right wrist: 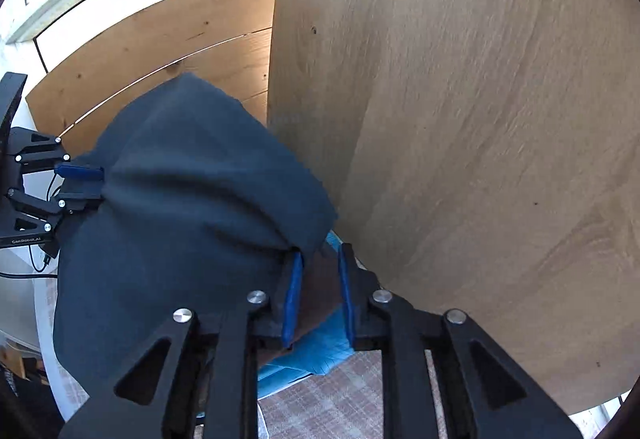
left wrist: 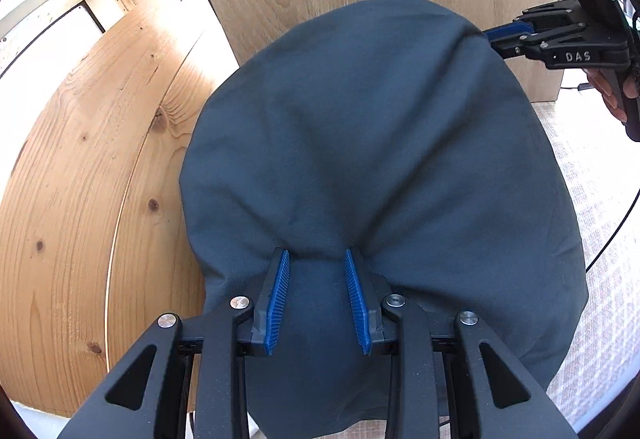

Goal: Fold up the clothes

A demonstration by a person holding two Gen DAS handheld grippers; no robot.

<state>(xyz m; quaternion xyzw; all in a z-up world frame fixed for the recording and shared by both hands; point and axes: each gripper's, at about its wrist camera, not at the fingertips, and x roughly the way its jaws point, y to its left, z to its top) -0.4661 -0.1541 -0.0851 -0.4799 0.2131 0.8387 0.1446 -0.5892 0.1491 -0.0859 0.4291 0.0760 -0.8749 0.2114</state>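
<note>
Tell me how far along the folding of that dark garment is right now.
Early stage. Done: the dark garment is picked up and spread between the two grippers. In hand: the left gripper pinches one bunched edge; the right gripper sits at the opposite edge, though its pads look apart there. Left: no crease or folded layer shows yet, so the actual folds and laying it down on the checked cloth surface remain.

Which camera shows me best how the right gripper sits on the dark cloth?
Right wrist view: the right gripper is close up, the dark cloth bunched at its blue pads. The left wrist view shows it small and side-on at the cloth's far edge.
</note>
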